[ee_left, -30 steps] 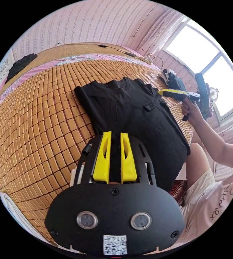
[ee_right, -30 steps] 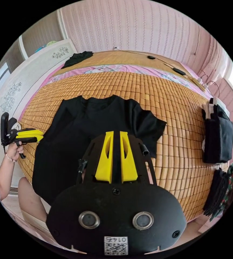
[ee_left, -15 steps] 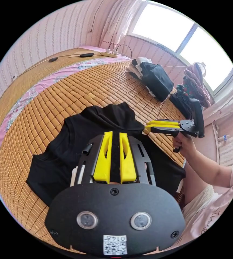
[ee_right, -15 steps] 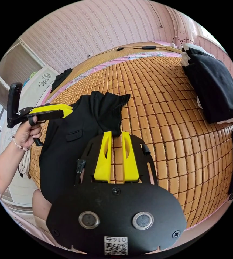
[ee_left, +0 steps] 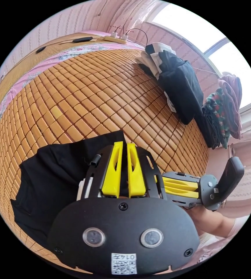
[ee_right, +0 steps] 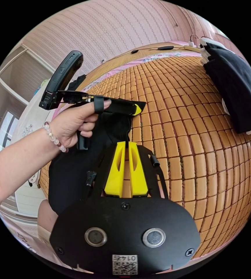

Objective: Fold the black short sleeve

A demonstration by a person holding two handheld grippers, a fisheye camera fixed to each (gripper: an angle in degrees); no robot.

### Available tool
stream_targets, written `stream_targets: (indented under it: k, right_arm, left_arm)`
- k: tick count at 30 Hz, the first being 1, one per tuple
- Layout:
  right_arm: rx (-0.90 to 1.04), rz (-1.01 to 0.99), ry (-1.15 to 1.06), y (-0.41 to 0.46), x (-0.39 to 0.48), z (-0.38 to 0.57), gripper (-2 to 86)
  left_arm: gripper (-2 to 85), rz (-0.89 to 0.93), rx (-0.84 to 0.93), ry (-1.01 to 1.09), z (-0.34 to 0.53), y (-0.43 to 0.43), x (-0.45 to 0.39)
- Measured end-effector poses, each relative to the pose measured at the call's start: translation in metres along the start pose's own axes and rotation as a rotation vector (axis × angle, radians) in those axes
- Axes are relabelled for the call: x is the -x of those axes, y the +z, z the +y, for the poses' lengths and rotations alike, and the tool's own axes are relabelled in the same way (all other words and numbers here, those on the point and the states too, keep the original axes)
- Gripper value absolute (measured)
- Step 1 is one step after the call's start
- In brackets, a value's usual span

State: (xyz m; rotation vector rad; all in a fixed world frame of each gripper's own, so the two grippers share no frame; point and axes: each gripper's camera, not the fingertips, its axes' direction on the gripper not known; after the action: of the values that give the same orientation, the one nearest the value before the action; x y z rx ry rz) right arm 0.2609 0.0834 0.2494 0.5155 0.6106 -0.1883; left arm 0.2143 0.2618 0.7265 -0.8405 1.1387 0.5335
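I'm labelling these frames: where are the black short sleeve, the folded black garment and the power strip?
black short sleeve (ee_left: 53, 174), left gripper view: flat body panel.
folded black garment (ee_right: 236, 84), right gripper view: top face.
power strip (ee_left: 116, 39), left gripper view: its white body.

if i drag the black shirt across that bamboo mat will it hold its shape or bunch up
Likely bunches: the black shirt already lies doubled over with a curved, soft edge, so it looks floppy. The bamboo mat is hard smooth tiles, so the cloth should probably slide easily, though the tile gaps might snag a hem.
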Motion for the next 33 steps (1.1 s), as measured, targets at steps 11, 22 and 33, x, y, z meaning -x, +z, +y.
stream_targets:
  k: [11,22,33]
  right_arm:
    - [-0.057,-0.02,-0.379,-0.038,0.032,0.025,2.9]
    - [0.044,0.088,-0.409,-0.017,0.041,-0.005,6.7]
    - [0.117,0.079,-0.281,0.06,0.034,-0.09,9.3]
  left_arm:
    - [2.2,0.033,-0.299,-0.044,0.131,-0.092,0.034]
    - [5.9,0.033,-0.364,-0.187,0.214,-0.128,0.091]
    - [8.3,-0.172,-0.426,-0.515,0.299,-0.17,0.212]
